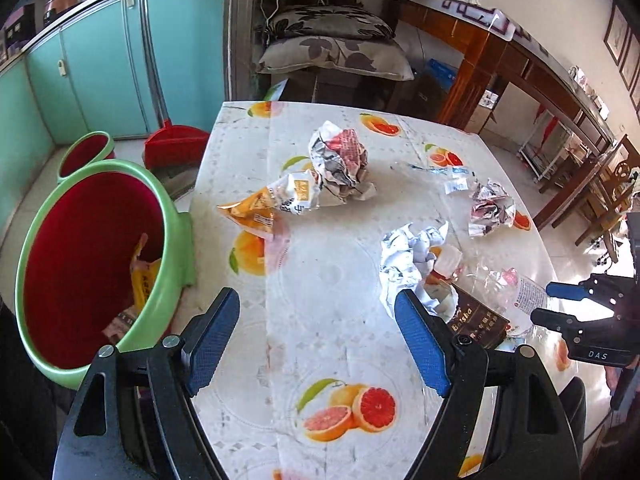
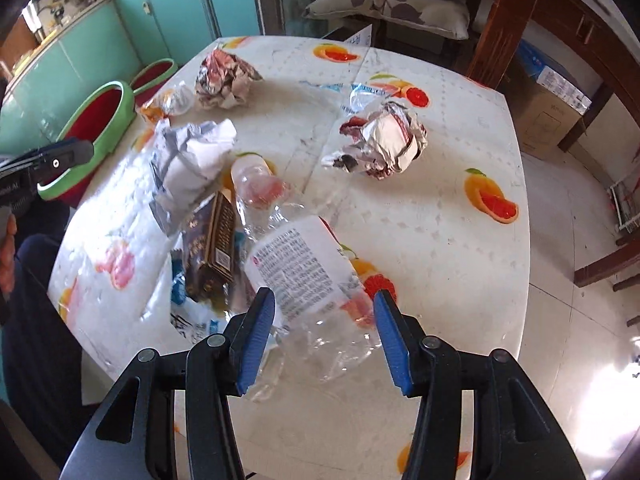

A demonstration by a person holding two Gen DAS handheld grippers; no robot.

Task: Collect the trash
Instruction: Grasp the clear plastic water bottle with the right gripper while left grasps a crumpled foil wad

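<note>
Trash lies on a table with a fruit-print cloth. My left gripper is open and empty above the table's near side. An orange snack bag and a crumpled paper ball lie ahead of it. My right gripper is open, its jaws either side of a crushed clear plastic bottle with a white label. A brown carton, crumpled white paper and another paper ball lie near. A green bin with a red inside stands left of the table and holds wrappers.
A second smaller green bin and a red dustpan stand on the floor beyond the big bin. Teal cabinets line the left wall. Cushions sit behind the table; a wooden sideboard and chairs are to the right.
</note>
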